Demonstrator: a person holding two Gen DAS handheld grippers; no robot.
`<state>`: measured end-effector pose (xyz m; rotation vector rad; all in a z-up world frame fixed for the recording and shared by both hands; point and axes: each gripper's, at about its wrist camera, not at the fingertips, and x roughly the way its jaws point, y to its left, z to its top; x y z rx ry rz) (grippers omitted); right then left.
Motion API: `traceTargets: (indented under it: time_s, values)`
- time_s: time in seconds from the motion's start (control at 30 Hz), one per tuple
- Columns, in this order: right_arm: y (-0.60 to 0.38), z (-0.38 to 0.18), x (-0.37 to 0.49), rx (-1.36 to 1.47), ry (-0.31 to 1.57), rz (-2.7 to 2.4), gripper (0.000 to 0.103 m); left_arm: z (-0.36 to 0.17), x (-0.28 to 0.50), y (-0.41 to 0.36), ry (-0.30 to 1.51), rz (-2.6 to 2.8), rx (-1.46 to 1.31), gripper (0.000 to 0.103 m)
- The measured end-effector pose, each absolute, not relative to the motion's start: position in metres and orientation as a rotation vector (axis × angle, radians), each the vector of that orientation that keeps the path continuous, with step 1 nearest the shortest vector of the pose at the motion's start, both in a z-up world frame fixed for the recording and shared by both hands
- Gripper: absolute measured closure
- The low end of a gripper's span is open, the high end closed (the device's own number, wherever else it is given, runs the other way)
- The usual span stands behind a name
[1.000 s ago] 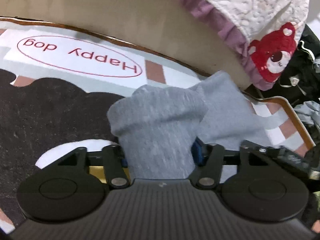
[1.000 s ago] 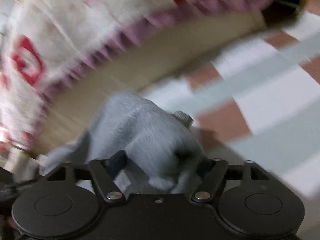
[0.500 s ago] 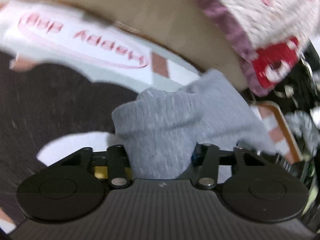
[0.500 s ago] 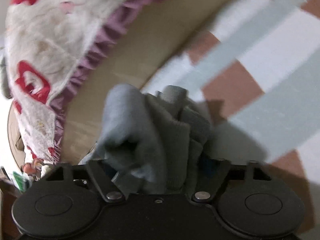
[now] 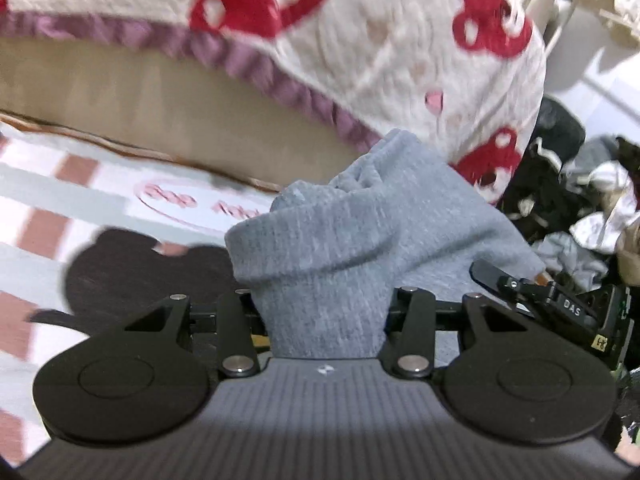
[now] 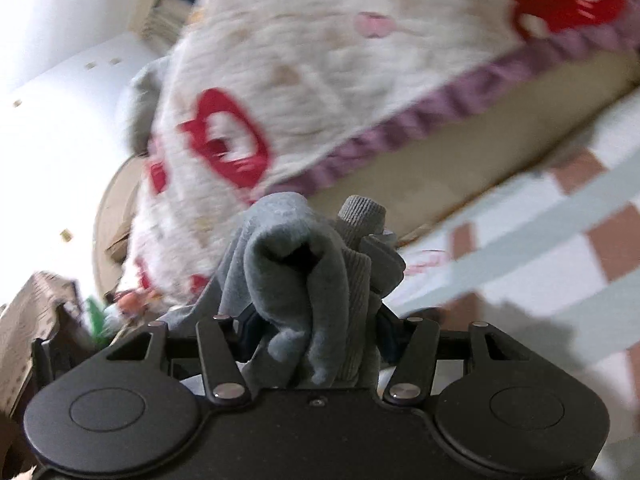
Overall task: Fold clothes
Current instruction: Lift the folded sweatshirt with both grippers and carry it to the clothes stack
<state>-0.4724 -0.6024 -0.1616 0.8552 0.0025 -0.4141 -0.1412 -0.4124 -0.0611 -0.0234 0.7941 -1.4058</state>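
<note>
Checked mat (image 5: pixel 48 184) below, quilted bed cover (image 5: pixel 360 60) beyond. Nearest, left gripper (image 5: pixel 326 312) clamped on a wad of grey garment (image 5: pixel 332 256), cloth bulging forward past the fingers. Right gripper (image 6: pixel 310 320) closing, jaws around a bunched, ribbed part of the same grey knit (image 6: pixel 304 264). Folding judged barely begun: fabric gathered and lifted, no flat panel or crease visible. Open mat left of the left fingers; bed edge (image 5: pixel 160 92) ahead, heaped clothes (image 5: pixel 572 216) to their right.
</note>
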Motion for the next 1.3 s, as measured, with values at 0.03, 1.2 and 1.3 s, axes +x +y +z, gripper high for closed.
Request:
traceTargets:
  time_s: [0.03, 1.2, 1.3]
  values:
    - [-0.594, -0.149, -0.465, 0.834, -0.001, -0.394, 0.043, -0.052, -0.137, -0.4, 0.762, -1.401, -0.031, 0.061]
    - [-0.466, 0.115, 0.004, 0.392, 0.253, -0.046, 0.046, 0.052, 0.214, -0.129, 0.458, -0.968, -0.484, 0.06]
    - [-0.467, 0.095, 0.029, 0.419, 0.255, -0.022, 0.047, 0.039, 0.236, -0.12, 0.487, -0.94, -0.477, 0.06]
